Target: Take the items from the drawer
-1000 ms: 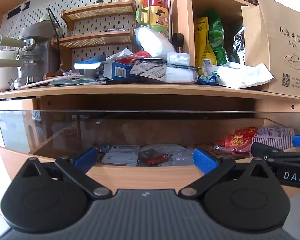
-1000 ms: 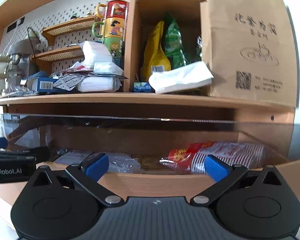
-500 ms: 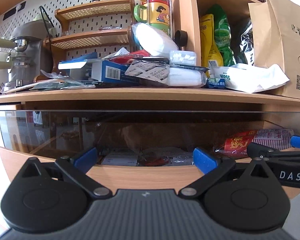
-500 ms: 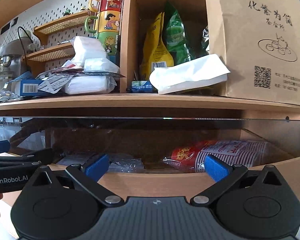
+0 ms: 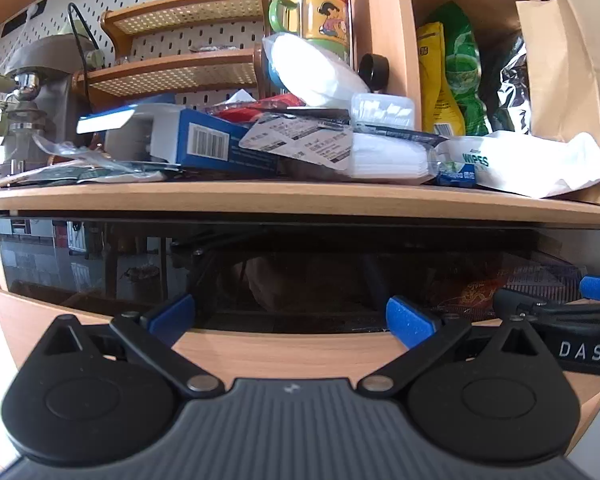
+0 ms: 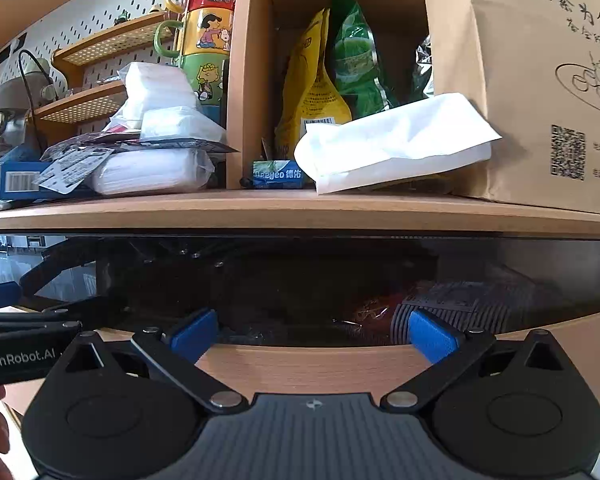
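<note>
The wooden drawer front (image 5: 284, 350) with its dark glass panel (image 5: 284, 264) sits right before both grippers, nearly pushed in under the shelf. My left gripper (image 5: 292, 316) is open and empty, its blue pads at the drawer's top edge. My right gripper (image 6: 314, 330) is open and empty at the same edge (image 6: 312, 364). Behind the glass a red and white snack packet (image 6: 428, 304) shows dimly; it also shows in the left wrist view (image 5: 512, 284). Other contents are too dark to tell.
The wooden shelf (image 5: 260, 194) above holds a blue box (image 5: 204, 144), white tissue packs (image 6: 152, 172), a wipes pack (image 5: 532, 164), stacked mugs (image 6: 208, 28), snack bags (image 6: 332, 80), a brown paper bag (image 6: 532, 80) and a coffee machine (image 5: 32, 92).
The drawer has slid inward under the shelf and its inside has gone dark. Both grippers moved forward with it, staying open at its front edge.
</note>
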`<state>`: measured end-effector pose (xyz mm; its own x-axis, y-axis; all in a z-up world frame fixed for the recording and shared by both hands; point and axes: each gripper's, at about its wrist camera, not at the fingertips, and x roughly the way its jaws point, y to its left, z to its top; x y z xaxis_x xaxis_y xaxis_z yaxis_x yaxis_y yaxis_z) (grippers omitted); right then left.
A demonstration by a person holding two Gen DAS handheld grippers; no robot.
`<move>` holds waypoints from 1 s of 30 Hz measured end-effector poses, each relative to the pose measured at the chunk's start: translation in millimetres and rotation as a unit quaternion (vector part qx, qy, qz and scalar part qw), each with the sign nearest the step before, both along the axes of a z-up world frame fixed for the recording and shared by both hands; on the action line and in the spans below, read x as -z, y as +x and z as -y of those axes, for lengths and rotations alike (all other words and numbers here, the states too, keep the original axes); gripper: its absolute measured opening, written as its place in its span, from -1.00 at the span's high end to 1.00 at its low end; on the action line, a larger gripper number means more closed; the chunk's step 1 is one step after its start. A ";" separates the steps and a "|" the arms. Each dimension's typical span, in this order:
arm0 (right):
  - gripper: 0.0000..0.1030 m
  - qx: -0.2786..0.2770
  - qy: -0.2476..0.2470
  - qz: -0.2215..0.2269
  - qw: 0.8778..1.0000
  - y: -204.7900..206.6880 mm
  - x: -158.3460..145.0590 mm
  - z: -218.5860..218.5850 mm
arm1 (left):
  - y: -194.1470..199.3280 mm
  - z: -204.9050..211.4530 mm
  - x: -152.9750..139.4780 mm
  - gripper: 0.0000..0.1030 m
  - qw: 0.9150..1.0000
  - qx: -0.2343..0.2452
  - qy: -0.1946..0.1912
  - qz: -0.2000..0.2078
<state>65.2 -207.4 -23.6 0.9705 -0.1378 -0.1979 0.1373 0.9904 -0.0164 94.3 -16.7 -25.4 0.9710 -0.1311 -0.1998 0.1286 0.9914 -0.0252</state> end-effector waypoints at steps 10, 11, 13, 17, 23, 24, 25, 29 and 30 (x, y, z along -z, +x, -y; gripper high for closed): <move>-1.00 0.000 -0.001 0.014 1.000 20.9 4.2 1.9 | 25.5 4.4 1.2 -1.00 1.000 -0.001 0.004 0.003; -1.00 0.000 -0.001 0.014 1.000 22.3 4.1 2.1 | 27.5 4.7 1.3 -1.00 1.000 -0.001 0.004 0.003; -1.00 -0.001 0.000 0.014 1.000 25.2 4.1 2.5 | 31.6 5.3 1.6 -1.00 1.000 -0.001 0.004 0.004; -1.00 -0.001 0.000 0.012 1.000 31.9 3.3 3.4 | 37.5 6.2 2.4 -1.00 1.000 -0.002 0.003 0.005; -1.00 -0.001 -0.001 0.028 1.000 32.0 8.2 3.1 | 40.2 6.6 5.0 -1.00 1.000 -0.003 0.002 0.012; -1.00 -0.002 -0.001 0.030 1.000 31.7 8.8 3.0 | 40.0 6.7 5.5 -1.00 1.000 -0.003 0.002 0.013; -1.00 -0.002 -0.002 0.031 1.000 31.7 9.0 2.9 | 39.5 6.5 5.9 -1.00 1.000 -0.003 0.002 0.015; -1.00 -0.001 -0.003 0.031 1.000 32.2 8.6 2.8 | 38.2 6.1 6.9 -1.00 1.000 -0.004 0.001 0.019; -1.00 -0.001 -0.002 0.030 1.000 32.4 8.4 2.9 | 37.1 6.7 7.6 -1.00 1.000 -0.008 0.001 0.018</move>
<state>97.7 -210.2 -32.0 0.9810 -0.1363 -0.1381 0.1358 0.9907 -0.0129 131.4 -23.3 -33.0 0.9795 -0.1159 -0.1650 0.1144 0.9933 -0.0184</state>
